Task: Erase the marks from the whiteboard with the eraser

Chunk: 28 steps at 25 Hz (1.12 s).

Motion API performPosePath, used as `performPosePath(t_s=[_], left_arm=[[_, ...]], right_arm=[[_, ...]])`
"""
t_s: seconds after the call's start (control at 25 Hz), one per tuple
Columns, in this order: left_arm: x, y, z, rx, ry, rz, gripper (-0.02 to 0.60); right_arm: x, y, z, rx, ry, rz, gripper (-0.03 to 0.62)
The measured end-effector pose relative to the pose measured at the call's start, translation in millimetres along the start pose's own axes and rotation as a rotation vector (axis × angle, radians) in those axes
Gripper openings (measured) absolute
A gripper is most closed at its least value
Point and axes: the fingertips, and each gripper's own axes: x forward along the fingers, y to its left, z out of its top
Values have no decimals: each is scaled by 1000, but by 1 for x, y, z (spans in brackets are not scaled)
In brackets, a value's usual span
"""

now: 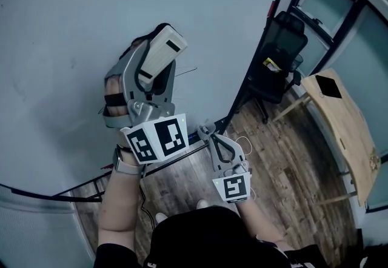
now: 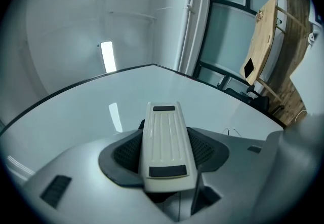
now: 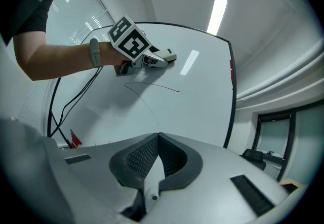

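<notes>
- Grips the cream eraser (image 2: pixel 164 142) in the left gripper (image 1: pixel 154 65), the dark ribbed pads pressed against its two long sides and its far end sticking out past them.
- Holds that eraser up at the whiteboard (image 1: pixel 79 24), towards the board's right half; cannot tell for sure whether it touches the surface.
- Sits just above a thin dark mark (image 3: pixel 152 86), a curved line with a fainter stroke trailing down from it.
- Keeps the right gripper (image 3: pixel 158 142) low and well apart from the left one, pointed at the board from below, with nothing between the jaws.
- Shows those jaws pressed together at the tips, with only a narrow wedge of a gap behind them.
- Carries a square-marker cube (image 1: pixel 154 138) at the back of the left gripper and a watch (image 1: pixel 124 167) on the wrist behind it.
- Trails black cables (image 3: pixel 71 101) down the board's left side, near a small red thing (image 3: pixel 74 139) at the lower edge.
- Leaves, right of the board, a black office chair (image 1: pixel 279 54) and a wooden table (image 1: pixel 342 118) on a wood floor (image 1: pixel 285 160).
</notes>
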Motion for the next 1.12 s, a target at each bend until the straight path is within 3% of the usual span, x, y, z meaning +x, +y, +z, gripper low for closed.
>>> performPosePath(t_s=[0.2,0.44,1.12], left_arm=[[11,-21,9,18,-12,-4,268],[1,-32,1,120,-8,-5,268],[-111,-12,-117,211,104,-54,268]], right_arm=[[-15,-20,-11,0,33,-48,28],[-15,-12,-10,4,39,-33,28],[28,113,25,46,-17,146,28]])
